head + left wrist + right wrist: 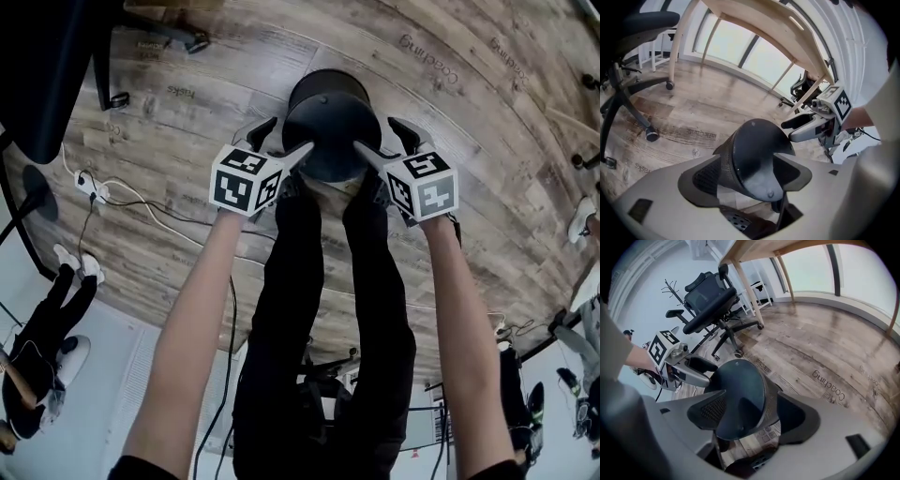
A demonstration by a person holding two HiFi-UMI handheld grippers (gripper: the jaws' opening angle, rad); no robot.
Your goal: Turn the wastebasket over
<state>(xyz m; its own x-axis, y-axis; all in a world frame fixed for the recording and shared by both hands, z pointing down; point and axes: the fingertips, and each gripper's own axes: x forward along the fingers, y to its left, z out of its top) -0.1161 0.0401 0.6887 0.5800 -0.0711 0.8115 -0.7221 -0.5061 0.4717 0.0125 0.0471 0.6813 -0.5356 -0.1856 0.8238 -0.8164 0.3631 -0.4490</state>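
Head view is showing the wastebasket [328, 122] sitting upside down on the wood floor [450, 141], its solid base facing up and its black mesh wall running down to the boards, just in front of the person's feet. The left tool [289, 136] and the right tool [375, 134] are flanking it, one on each side, both pointing steeply down with their inner fingers reaching in against the basket's upper wall. Left gripper view and right gripper view are each showing their own jaws standing wide apart, with the basket's upper edge sitting in the gap and the pads not clamping it, so neither tool is holding anything. An office chair [712, 301] is standing well off behind the left tool.
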